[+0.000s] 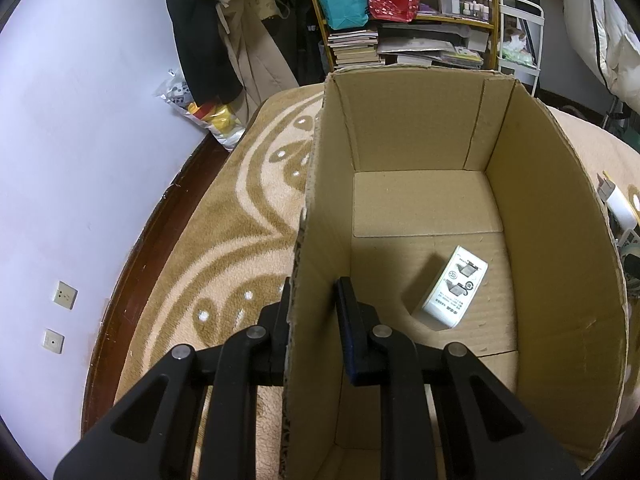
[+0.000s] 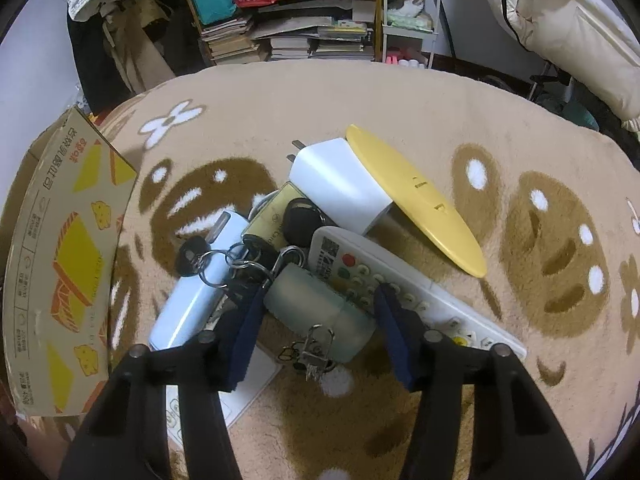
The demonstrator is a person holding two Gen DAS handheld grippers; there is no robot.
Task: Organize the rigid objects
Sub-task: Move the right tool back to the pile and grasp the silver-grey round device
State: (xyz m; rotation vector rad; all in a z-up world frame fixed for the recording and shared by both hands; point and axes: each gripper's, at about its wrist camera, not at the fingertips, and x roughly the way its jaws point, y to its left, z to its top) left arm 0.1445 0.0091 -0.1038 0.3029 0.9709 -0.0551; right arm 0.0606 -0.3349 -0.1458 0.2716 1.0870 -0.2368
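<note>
While boxed: white printed carton [image 1: 455,291]

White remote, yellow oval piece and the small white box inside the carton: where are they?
white remote [image 2: 404,280], right wrist view, button face.
yellow oval piece [image 2: 416,196], right wrist view, flat top.
small white box [image 1: 454,288], left wrist view, printed face.

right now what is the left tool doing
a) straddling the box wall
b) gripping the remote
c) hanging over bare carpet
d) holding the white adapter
a: in the left wrist view the left tool has one finger outside and one inside the box wall, close on the cardboard; the white adapter lies untouched on the box floor.
</note>
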